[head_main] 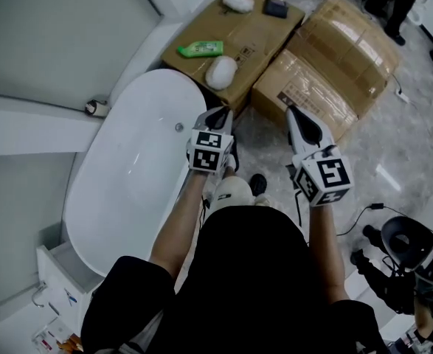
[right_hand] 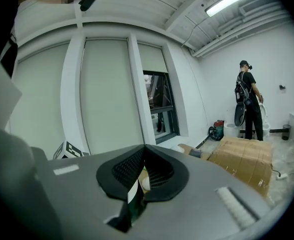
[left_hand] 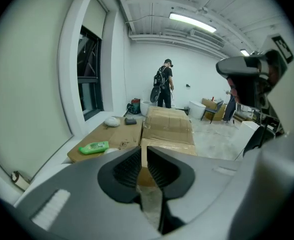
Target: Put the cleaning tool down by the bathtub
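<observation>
Closest in is the person's dark top (head_main: pixel 260 271), both forearms reaching forward. The left tongs (head_main: pixel 217 114) hang over the floor at the bathtub's (head_main: pixel 98 139) right rim. The left gripper view shows them a narrow slit apart with nothing between (left_hand: pixel 144 156). The right tongs (head_main: pixel 290 110) sit alongside, tips pressed together and empty (right_hand: pixel 143 149).

The cleaning tool (head_main: pixel 231 192), as best I can tell, is that pale rounded lump on the floor just beside the tub. It lies below and behind the left tongs, clear of them, partly hidden by the marker cube. Ahead, a green bottle (head_main: pixel 200 49) lies on a cardboard box (head_main: pixel 257 32).
</observation>
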`<state>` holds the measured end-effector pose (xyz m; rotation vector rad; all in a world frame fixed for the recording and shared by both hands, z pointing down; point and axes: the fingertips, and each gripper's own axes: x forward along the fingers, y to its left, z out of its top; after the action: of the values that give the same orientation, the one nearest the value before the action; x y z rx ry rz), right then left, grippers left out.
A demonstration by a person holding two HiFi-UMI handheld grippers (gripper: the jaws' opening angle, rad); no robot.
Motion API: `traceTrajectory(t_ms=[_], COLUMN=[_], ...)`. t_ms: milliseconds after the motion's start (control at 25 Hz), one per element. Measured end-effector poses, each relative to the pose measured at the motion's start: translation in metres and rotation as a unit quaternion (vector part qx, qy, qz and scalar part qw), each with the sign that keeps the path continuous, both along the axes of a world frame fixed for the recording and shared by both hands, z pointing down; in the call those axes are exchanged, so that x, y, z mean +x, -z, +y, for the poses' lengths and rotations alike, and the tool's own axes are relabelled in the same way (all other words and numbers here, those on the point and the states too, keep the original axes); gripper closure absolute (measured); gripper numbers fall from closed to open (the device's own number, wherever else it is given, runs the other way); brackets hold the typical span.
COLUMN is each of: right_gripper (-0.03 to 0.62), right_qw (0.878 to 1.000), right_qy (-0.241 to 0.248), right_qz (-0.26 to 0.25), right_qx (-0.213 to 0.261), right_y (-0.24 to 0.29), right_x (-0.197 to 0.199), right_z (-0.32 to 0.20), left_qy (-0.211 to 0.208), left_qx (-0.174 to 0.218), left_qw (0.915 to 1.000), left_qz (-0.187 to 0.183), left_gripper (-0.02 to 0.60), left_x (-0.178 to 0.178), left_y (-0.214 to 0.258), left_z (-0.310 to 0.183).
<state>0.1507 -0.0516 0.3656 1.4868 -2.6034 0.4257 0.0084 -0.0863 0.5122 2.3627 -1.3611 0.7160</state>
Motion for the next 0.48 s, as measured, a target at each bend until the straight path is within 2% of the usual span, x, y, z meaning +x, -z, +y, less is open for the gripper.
traceTrajectory(t_ms=[200,480], right_gripper=[0.586,0.586], right_qw=[1.0,0.998], right_qy=[0.014,0.035], right_qz=[-0.002,0.0], right_qx=[0.024,0.049], right_y=[0.022,0.042], right_x=[0.001,-0.001], right_z=[0.014,0.015], left_qy=[0.023,0.049], left_qx=[0.045,0.086], left_qw=[0.9987,0.9948], left_qz=[0.009,0.027], left_gripper=[0.555,0.578], left_x=[-0.006,-0.011], left_y=[0.043,0.086], left_z=[0.014,0.025])
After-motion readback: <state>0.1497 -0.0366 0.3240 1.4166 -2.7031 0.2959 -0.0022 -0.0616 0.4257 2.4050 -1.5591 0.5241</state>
